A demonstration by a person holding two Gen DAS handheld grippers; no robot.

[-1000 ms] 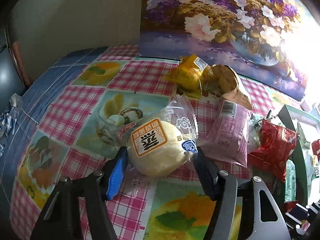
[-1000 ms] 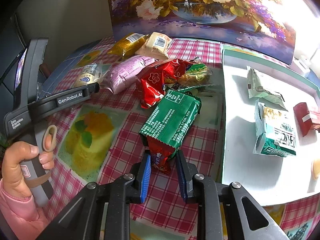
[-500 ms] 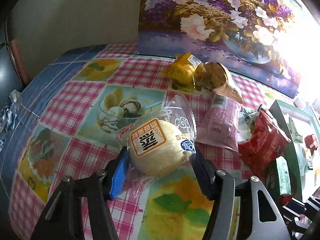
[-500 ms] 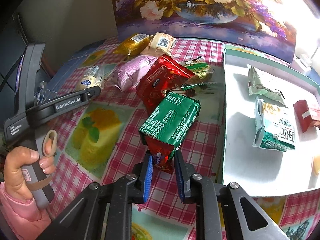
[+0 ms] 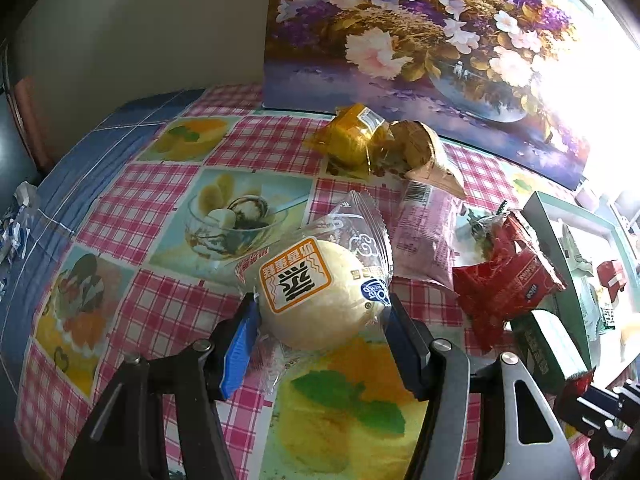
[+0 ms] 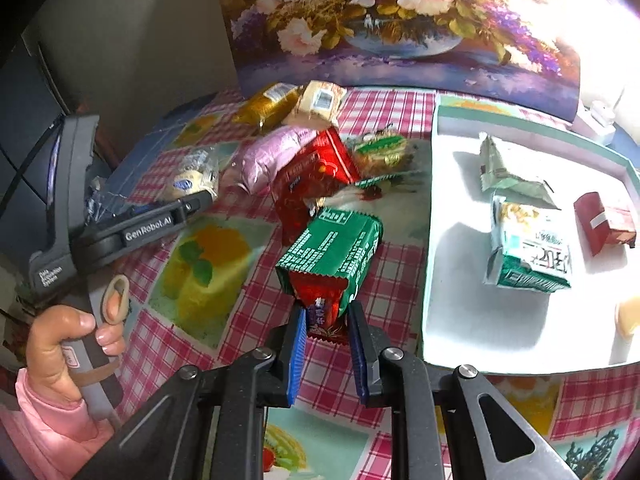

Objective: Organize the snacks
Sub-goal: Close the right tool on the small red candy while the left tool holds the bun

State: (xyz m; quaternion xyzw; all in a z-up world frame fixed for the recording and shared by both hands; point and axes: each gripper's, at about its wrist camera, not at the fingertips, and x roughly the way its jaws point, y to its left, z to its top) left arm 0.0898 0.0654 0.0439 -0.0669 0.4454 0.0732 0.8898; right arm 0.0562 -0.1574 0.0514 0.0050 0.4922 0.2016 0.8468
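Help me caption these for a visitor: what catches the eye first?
The big flower painting along the far edge of the checked tablecloth. Then the two held snacks: a round cream bun in the left claw, and a green packet pinched by its end in the right claw, beside the white tray.

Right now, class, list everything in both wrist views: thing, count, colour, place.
round cream bun in clear wrapper: 1, cream, in left claw
green foil packet: 1, green and red, in right claw
red foil packet: 1, red, table middle
pink plastic packet: 1, pink, beside bun
yellow wrapped cake: 1, yellow, near painting
tan wrapped snack: 1, tan, beside yellow cake
white tray: 1, green rim, right, holding several packets
flower painting: 1, behind
left claw: shut on bun
right claw: shut on green packet
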